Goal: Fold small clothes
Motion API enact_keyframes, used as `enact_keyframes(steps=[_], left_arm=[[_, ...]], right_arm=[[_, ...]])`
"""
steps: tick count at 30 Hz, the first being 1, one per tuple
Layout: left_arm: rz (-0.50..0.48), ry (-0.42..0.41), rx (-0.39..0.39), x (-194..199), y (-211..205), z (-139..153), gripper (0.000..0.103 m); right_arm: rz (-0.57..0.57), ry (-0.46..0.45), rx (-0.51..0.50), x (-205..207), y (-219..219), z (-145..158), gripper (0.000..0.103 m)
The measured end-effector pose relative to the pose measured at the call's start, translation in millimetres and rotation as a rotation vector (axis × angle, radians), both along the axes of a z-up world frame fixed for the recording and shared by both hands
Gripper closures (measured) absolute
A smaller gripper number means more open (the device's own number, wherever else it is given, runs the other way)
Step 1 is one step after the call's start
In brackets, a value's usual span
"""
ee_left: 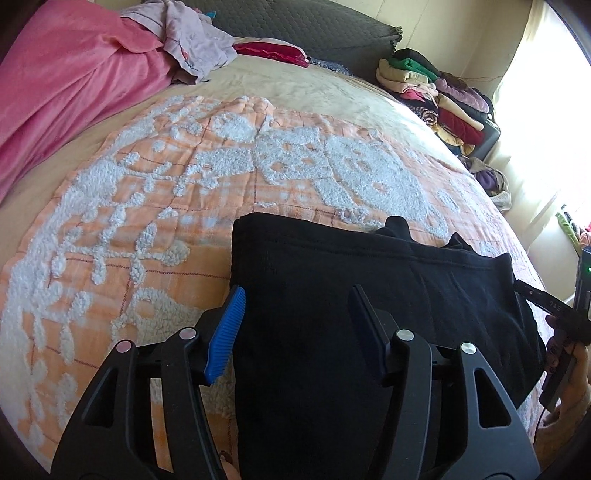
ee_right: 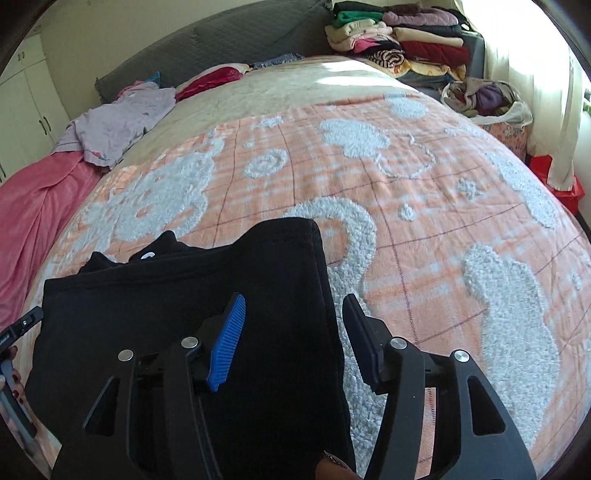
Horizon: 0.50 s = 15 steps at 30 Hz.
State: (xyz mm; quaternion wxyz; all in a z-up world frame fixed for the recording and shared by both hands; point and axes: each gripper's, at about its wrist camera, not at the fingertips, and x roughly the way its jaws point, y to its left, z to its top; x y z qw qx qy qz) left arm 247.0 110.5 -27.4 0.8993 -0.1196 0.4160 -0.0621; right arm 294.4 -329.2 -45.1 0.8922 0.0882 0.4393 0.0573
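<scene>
Left wrist view: left gripper poised over the left edge of a black garment, fingers spread wide, nothing between them, one blue-padded finger over the bedspread, the other over dark cloth. Black garment lying flat on the orange-and-white bedspread on the bed, folded to a straight far edge, small bunched parts sticking out beyond it. Right wrist view: right gripper likewise wide apart and holding nothing, straddling the garment's right edge, blue finger above the fabric, dark finger above the bedspread. Farther off: pink sheet at the left side, lilac shirt crumpled near the grey headboard, stack of folded clothes at the far right corner.
</scene>
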Motion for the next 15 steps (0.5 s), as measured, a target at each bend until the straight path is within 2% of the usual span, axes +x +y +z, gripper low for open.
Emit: enact_keyframes(steps=[2,4,9,10,12,15], left_arm=[[0.0,0.002,0.014,0,-1,-1,0.067],[0.004,0.005,0.031,0,-2,-1,0.078],[0.01,0.006,0.056,0,-2,0,0.098],[0.008,0.002,0.057,-1,-1,2,0.102],[0.009,-0.008,0.064,-3,-2,5,0.103],[0.012,-0.037,0.079,-7,-3,13,0.103]], right_arm=[[-0.006,0.003,0.005,2,0,-3,0.051],[-0.002,-0.002,0.009,2,2,-5,0.057],[0.021,-0.025,-0.026,0,7,-3,0.083],[0.021,-0.034,-0.037,-1,7,-2,0.085],[0.019,-0.052,-0.052,-4,8,2,0.093],[0.014,-0.082,-0.062,-8,7,8,0.095]])
